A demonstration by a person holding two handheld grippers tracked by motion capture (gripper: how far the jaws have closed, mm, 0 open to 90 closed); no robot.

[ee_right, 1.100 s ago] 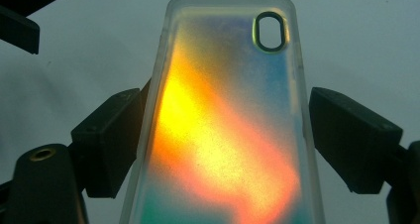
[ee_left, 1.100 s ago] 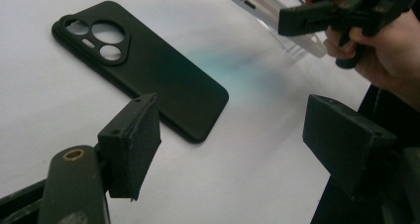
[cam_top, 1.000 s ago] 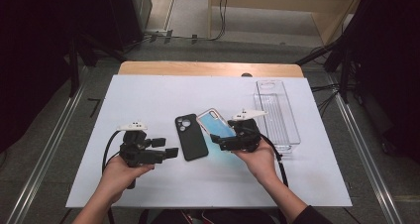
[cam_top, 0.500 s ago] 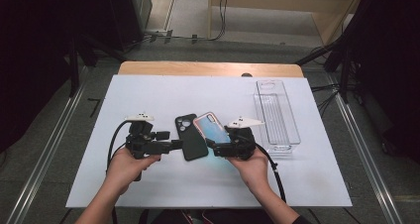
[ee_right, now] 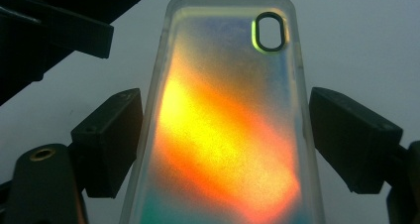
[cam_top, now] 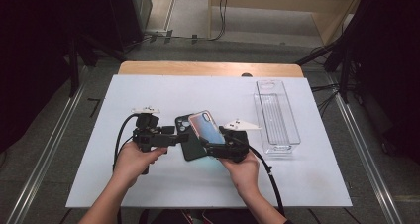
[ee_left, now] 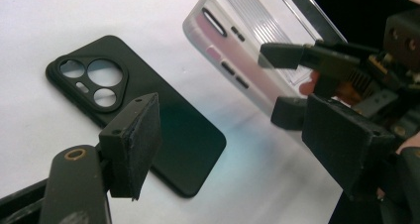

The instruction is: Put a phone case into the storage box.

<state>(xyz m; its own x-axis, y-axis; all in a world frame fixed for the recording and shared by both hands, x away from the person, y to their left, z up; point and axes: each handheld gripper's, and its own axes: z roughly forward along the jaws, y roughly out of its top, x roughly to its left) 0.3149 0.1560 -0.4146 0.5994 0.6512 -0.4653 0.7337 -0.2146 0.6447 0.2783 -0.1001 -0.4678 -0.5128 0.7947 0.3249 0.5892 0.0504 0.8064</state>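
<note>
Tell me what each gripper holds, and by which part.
The right gripper clamps the iridescent phone case by its two long side edges. The left gripper holds nothing, beside the black phone case.

The high view is looking forward and down from above the person's side of the bench (cam_top: 163,92), standing far enough back to be taking in the whole white top, the floor around it and both forearms coming in from the bottom edge. The left gripper view is riding low and close, looking along its own fingers (ee_left: 133,144) across the bench top toward the right gripper (ee_left: 297,85). The right gripper view is sitting nearer still, facing along its fingers (ee_right: 106,142) at the iridescent phone case (ee_right: 228,135). All three views are sharing that case (cam_top: 205,127) (ee_left: 233,60); the high and left gripper views are also sharing the black phone case (cam_top: 190,144) (ee_left: 148,120).
</note>
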